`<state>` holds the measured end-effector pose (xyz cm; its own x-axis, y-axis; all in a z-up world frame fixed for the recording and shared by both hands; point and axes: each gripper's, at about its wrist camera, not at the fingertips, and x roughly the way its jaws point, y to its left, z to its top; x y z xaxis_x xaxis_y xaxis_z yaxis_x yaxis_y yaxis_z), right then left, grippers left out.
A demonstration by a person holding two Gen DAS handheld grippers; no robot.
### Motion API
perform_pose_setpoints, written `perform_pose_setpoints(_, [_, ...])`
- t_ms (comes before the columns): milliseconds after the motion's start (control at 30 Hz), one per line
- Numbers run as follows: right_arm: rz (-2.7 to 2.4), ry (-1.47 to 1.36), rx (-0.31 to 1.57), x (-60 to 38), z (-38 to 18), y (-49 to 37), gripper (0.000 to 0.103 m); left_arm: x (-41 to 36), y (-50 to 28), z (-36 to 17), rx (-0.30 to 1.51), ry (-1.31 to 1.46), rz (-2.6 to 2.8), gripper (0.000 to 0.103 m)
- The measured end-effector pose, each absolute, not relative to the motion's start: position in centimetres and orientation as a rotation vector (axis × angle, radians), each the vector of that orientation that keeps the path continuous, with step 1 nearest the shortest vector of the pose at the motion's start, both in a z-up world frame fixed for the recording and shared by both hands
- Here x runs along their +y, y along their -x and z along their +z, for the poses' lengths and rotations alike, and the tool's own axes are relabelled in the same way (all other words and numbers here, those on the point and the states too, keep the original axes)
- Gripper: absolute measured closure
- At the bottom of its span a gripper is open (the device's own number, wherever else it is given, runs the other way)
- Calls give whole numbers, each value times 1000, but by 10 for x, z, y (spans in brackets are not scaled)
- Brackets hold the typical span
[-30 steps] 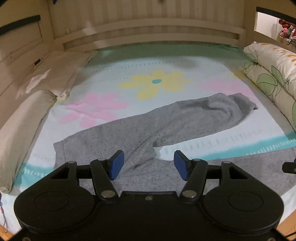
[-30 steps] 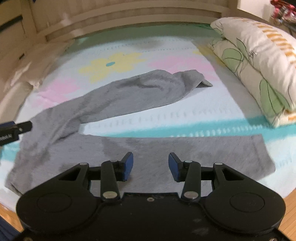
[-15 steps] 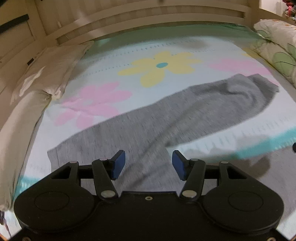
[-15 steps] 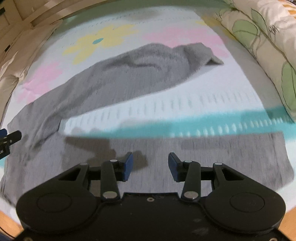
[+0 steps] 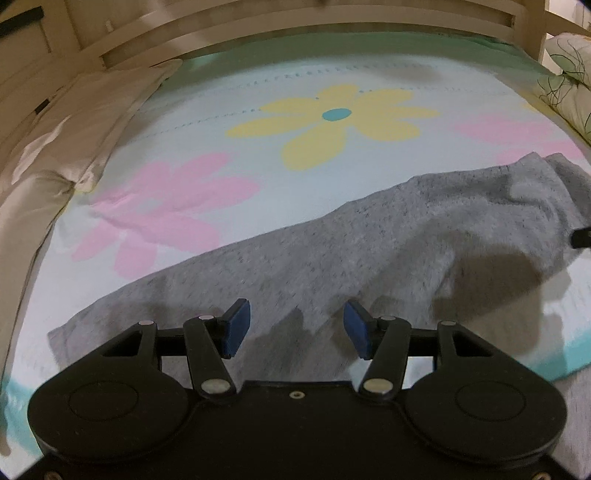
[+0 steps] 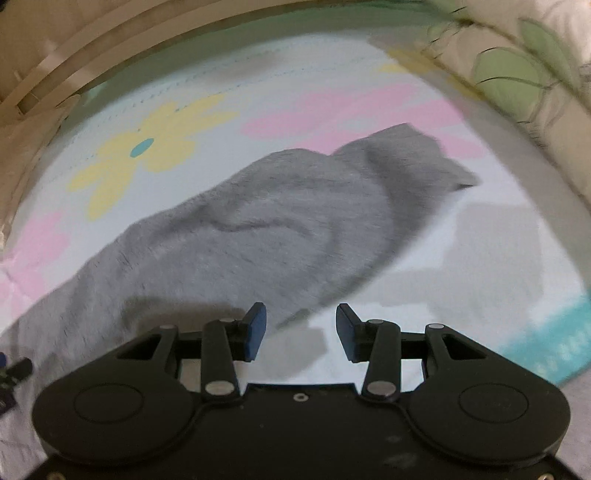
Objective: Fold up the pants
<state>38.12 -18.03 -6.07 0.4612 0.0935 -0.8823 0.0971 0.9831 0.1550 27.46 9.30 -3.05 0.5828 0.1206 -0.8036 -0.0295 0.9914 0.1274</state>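
Grey pants point(image 5: 332, 251) lie spread on the flowered bed sheet point(image 5: 258, 155). One leg runs up to the right and ends in a rumpled cuff point(image 6: 417, 155). My left gripper point(image 5: 295, 328) is open and empty, low over the pants near the waist end. My right gripper point(image 6: 299, 332) is open and empty, over the lower edge of that leg point(image 6: 277, 236). The other leg lies below both views and is mostly hidden by the gripper bodies.
A cream pillow point(image 5: 85, 122) lies along the left side. A leaf-print pillow point(image 6: 524, 77) lies along the right. A wooden bed rail point(image 5: 295, 26) closes the far side. The right view is blurred.
Both grippers have moved forward and lower over the bed, from the near leg toward the far leg. Both stay open.
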Motion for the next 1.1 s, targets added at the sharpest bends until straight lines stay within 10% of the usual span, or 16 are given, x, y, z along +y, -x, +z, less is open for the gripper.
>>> perform_pose_setpoints(800, [-208, -367, 1134, -164, -105, -490, 59, 88, -282, -97, 1004, -149, 24, 38])
perform_pose_setpoints(1100, [-79, -225, 1133, -193, -108, -454, 96, 111, -295, -82, 1067, -22, 32, 40])
